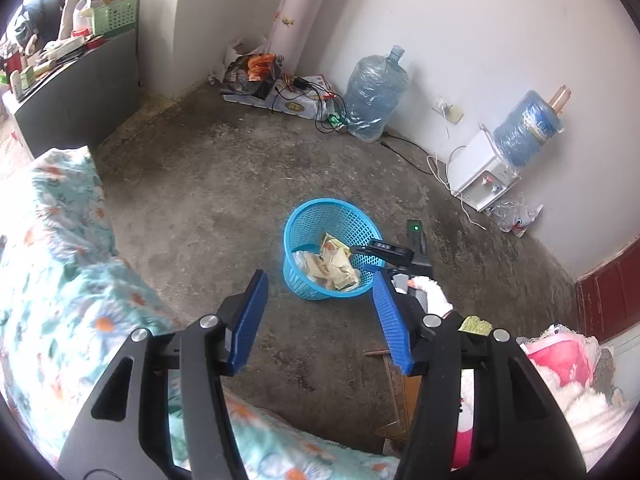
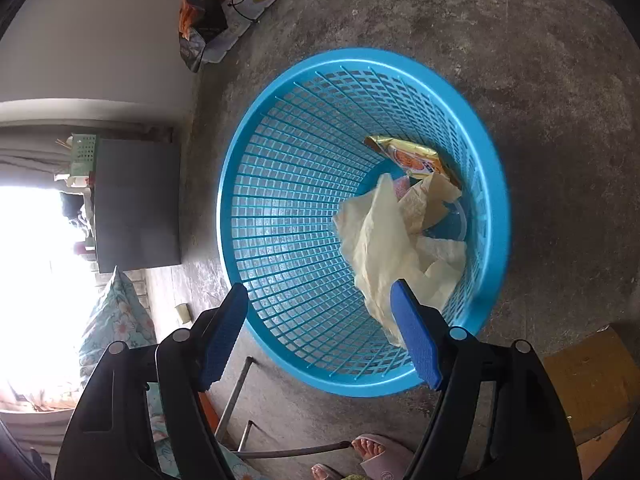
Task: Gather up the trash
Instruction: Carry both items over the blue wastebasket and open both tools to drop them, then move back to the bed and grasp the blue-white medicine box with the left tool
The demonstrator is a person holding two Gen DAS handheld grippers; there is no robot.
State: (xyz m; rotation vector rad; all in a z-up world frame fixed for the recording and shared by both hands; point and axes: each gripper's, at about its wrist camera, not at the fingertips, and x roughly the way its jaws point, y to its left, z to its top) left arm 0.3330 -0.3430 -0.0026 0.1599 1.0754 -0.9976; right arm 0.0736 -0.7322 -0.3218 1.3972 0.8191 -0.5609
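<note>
A blue mesh waste basket [image 1: 308, 220] stands on the concrete floor. It holds crumpled cream paper [image 1: 336, 268] and a yellow snack wrapper [image 1: 333, 243]. My left gripper [image 1: 320, 300] is open and empty, held back from the basket above the bed edge. My right gripper [image 2: 320, 312] is open and empty just over the basket [image 2: 280, 200], with the cream paper [image 2: 384, 240] and the wrapper [image 2: 416, 158] lying inside below it. The right gripper also shows in the left wrist view [image 1: 390, 250] at the basket's right rim.
A floral quilt [image 1: 60, 260] covers the bed at left. A water jug [image 1: 376, 92], a water dispenser [image 1: 484, 172], cables and a box with bags [image 1: 260, 80] line the far wall. A dark cabinet [image 1: 76, 96] stands at left. A slippered foot [image 2: 380, 456] is near the basket.
</note>
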